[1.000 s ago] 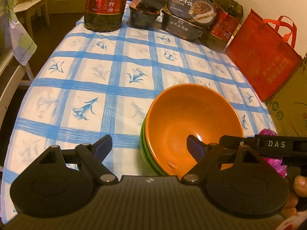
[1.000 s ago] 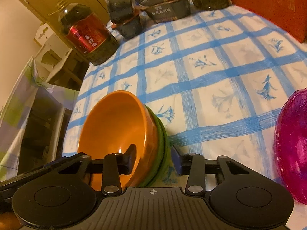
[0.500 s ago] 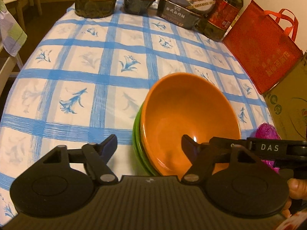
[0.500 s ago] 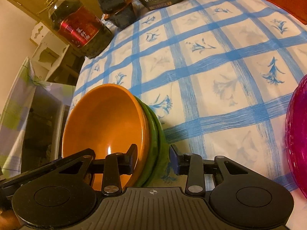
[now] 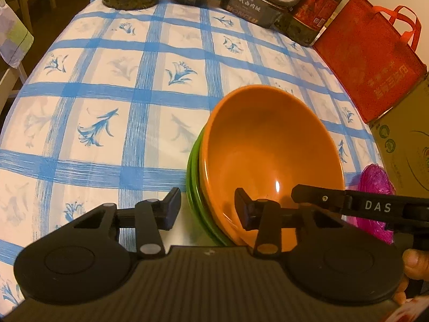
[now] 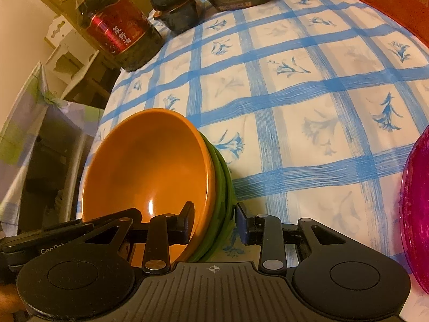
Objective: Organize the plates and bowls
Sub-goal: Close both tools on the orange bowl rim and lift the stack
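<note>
An orange bowl (image 5: 270,155) sits nested in green bowls (image 5: 194,177), the stack tilted over the blue-checked tablecloth (image 5: 120,80). My left gripper (image 5: 209,210) straddles the stack's near left rim, one finger outside, one inside the orange bowl; the jaws stand apart from the rim. My right gripper (image 6: 214,225) is closed around the stack's right rim, one finger inside the orange bowl (image 6: 150,171), one outside the green bowls (image 6: 224,177). The right gripper's arm crosses the left wrist view.
A pink textured dish (image 6: 418,209) lies at the right, also visible in the left wrist view (image 5: 375,187). Oil bottles (image 6: 118,29), dark food containers (image 5: 257,2), a red bag (image 5: 375,61) and a cardboard box (image 5: 407,145) line the table's far and right edges.
The left gripper's fingers have narrowed around the near rim. The bowl stack has tilted up more and shifted slightly, held at its right rim by the right gripper.
</note>
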A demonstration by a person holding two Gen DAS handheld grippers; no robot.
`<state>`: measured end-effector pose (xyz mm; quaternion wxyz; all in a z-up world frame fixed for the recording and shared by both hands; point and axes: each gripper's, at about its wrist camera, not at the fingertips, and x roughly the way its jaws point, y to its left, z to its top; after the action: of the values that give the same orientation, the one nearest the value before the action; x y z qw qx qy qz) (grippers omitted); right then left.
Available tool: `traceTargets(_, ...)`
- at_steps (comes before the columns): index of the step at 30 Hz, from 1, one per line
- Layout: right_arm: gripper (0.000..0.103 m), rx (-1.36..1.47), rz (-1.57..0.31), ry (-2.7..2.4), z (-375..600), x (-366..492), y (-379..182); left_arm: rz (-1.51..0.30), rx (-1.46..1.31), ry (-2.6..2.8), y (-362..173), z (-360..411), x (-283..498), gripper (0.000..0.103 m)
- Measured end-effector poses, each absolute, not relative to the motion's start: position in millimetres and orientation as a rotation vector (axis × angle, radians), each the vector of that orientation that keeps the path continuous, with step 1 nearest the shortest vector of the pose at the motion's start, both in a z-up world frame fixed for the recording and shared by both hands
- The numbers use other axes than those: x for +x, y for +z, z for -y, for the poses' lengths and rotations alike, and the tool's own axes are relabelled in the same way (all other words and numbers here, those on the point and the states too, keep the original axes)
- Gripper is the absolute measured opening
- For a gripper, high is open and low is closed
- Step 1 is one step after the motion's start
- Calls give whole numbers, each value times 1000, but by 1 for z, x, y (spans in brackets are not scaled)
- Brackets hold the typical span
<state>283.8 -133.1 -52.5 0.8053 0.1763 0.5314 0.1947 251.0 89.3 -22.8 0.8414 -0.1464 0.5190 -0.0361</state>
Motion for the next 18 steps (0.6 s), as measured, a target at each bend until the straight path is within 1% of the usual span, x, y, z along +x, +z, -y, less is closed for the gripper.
traceTargets(7, 35, 359, -1148, 420, 128, 282, -57, -1112, -308, -77, -26, -87, 251, 30)
traceTargets(8, 35, 357, -1149, 419, 128, 282, -58, -1112, -307, -73, -26, -87, 251, 27)
traceTargets(14, 34, 342, -1148, 416, 125, 282, -58, -1111, -284, -71, -26, -87, 250, 26)
traceTargets(18, 32, 338, -1147, 406, 125, 281, -57, -1106, -282, -66, -24, -86, 248, 26)
